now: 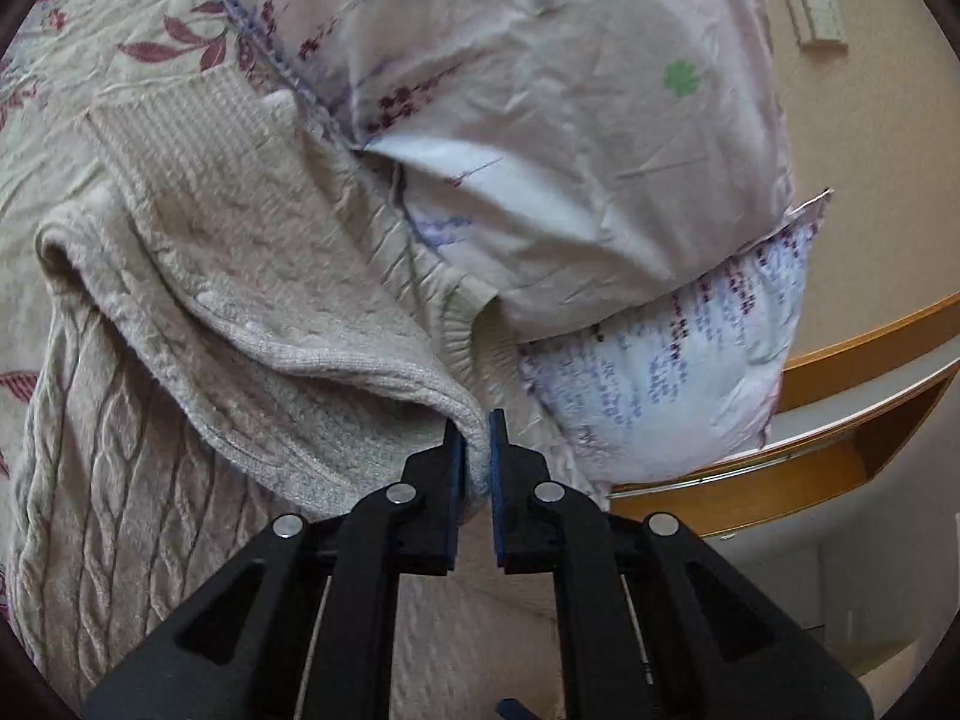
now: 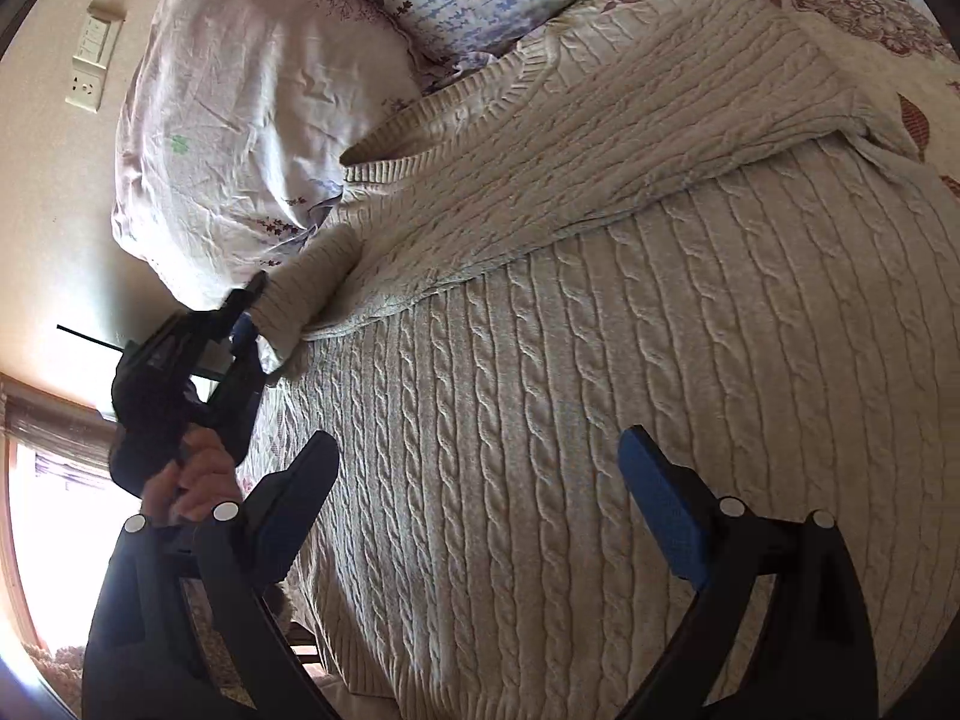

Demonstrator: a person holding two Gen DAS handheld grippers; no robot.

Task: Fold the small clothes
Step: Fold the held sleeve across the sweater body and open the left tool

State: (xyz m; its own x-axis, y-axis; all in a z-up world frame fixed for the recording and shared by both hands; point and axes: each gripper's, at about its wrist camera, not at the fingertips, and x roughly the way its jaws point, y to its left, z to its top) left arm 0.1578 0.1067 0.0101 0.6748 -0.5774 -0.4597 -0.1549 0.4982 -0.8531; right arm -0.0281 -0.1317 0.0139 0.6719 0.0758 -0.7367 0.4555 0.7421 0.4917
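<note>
While the sleeve (image 1: 336, 384) is pinched at its cuff end, carry it across the body of the sweater (image 2: 600, 330) in one level sweep, keeping the knit just clear of the panel below so it does not drag and bunch. The sweater lies flat on the bed (image 1: 90, 60), its neckline (image 2: 432, 120) at the far end against the pillows (image 1: 540, 90); the far sleeve already lies folded across the chest.

The left gripper (image 1: 478, 456) has its jaws clamped on the sleeve edge, a thin roll of knit showing between the blue pads (image 1: 497, 462). The right gripper (image 2: 480, 504) hovers over the near part of the body panel, jaws wide apart and holding nothing; it is judged free to pin the panel if the pull starts to shift the garment.

Set the sleeve down straight, its edge parallel to the cables, and release only once it rests flat.

Materials:
- Sweater: cream cable knit, thick and soft, with raised rope columns and ribbed neckline; expect stretch and sag under its own weight.
- Sleeve: a soft rolled tube, smoother inside than out.
- Bed cover: thin creased cotton, red leaf print.
- Pillows: plump, wrinkled, pale floral cases.
- Beyond, on the right in the left wrist view: a smooth wooden frame (image 1: 870, 336) and a plain wall with switch plates (image 1: 819, 12).
</note>
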